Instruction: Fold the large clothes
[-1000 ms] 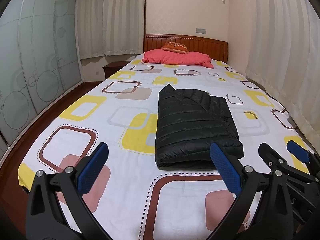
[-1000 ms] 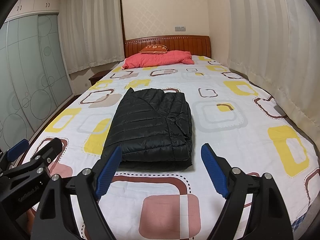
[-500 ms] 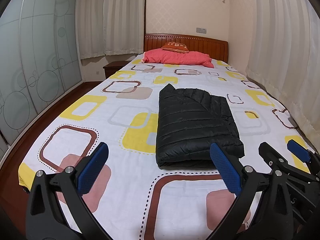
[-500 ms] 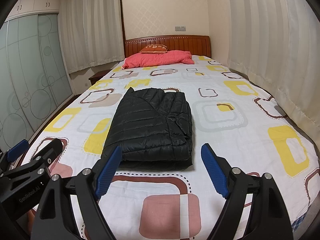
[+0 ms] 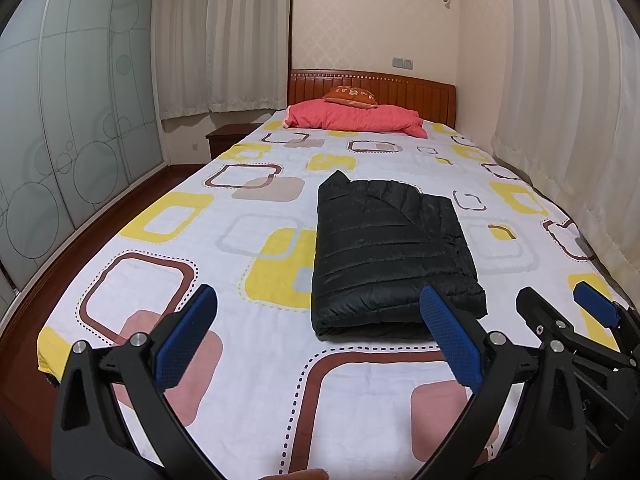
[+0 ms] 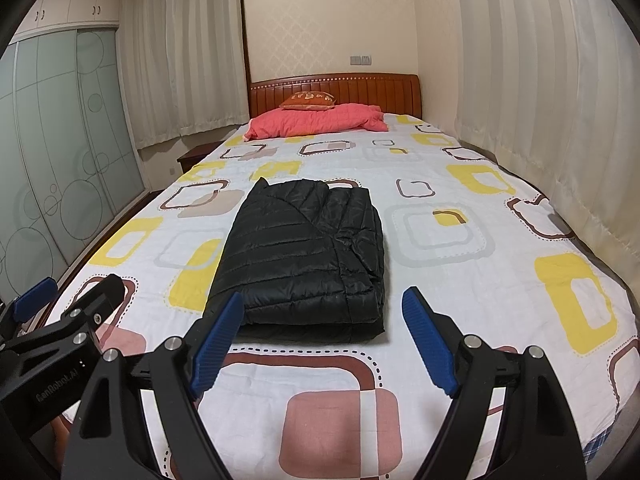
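A black quilted down jacket (image 5: pixel 390 254) lies folded into a neat rectangle on the bed (image 5: pixel 240 380); it also shows in the right wrist view (image 6: pixel 308 256). My left gripper (image 5: pixel 320 332) is open and empty, held above the foot of the bed, short of the jacket's near edge. My right gripper (image 6: pixel 324 338) is open and empty, just in front of the jacket's near edge. Each gripper shows at the edge of the other's view: the right gripper (image 5: pixel 568 316) and the left gripper (image 6: pixel 68 300).
The bed has a white sheet with yellow, brown and pink squares. A pink quilt (image 5: pixel 356 120) and an orange pillow (image 5: pixel 351 96) lie by the wooden headboard (image 5: pixel 400 88). Curtains (image 5: pixel 560 120) hang on the right, glass wardrobe doors (image 5: pixel 60 140) on the left, and a nightstand (image 5: pixel 228 140) beyond.
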Available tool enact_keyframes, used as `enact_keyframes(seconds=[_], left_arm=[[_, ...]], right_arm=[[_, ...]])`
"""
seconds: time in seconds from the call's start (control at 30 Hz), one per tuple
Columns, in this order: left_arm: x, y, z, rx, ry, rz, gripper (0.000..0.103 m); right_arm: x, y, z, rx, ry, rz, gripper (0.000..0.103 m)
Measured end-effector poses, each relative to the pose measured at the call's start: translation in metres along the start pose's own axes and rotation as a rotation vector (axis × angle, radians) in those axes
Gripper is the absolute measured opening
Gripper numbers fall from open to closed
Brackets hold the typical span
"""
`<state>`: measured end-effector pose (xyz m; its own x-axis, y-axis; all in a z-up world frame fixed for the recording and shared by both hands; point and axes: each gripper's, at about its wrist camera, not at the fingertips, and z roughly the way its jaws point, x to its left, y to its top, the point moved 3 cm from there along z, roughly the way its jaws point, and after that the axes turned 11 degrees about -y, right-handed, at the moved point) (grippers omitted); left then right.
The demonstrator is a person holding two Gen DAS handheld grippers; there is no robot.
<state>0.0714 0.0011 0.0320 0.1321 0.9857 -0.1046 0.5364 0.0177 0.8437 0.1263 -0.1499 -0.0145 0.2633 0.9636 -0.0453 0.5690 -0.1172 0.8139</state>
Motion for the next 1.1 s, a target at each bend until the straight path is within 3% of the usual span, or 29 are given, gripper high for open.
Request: enact_keyframes(seconds=[1.1], left_arm=[[-0.001,-0.0023,0.0084,0.021,-0.007,0.0,0.101]], right_arm=[[-0.0004,-0.0049,0.0064,0.02,-0.002,0.003,0.08]])
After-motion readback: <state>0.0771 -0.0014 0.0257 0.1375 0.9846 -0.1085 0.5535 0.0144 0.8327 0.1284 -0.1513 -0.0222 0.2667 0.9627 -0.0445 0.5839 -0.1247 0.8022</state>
